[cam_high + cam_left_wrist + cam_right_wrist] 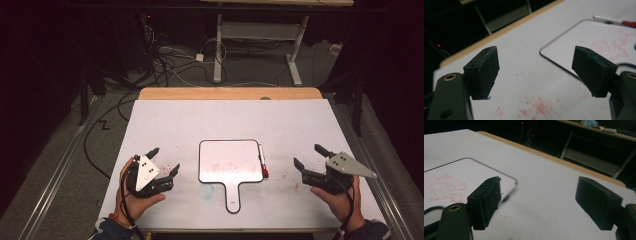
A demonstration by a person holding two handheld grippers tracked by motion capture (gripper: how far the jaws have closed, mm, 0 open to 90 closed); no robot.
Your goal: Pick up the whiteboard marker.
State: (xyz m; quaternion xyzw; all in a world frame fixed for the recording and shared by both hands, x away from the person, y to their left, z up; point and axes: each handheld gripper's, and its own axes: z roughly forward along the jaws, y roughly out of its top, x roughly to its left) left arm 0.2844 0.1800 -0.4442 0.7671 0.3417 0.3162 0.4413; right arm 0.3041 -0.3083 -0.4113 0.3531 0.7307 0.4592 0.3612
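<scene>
A small whiteboard (230, 161) with a handle lies flat in the middle of the white table (165, 120), faint red scribbles still on its face. A marker (261, 161) with a red cap lies along its right edge, touching or just beside the rim.

The left tool (164, 161) rests on the table left of the board, jaws apart and empty. The right tool (309, 157) sits well to the right, jaws likewise apart with nothing between them.

The marker is probably light, stiff and round, so it may roll or slip if pinched near an end; taking it across the middle of the barrel looks safest. The board seems thin, rigid and smooth, lying flush on the table, so its edges offer little purchase. The handle (233, 197) pointing toward the person is the natural place to hold it steady.
</scene>
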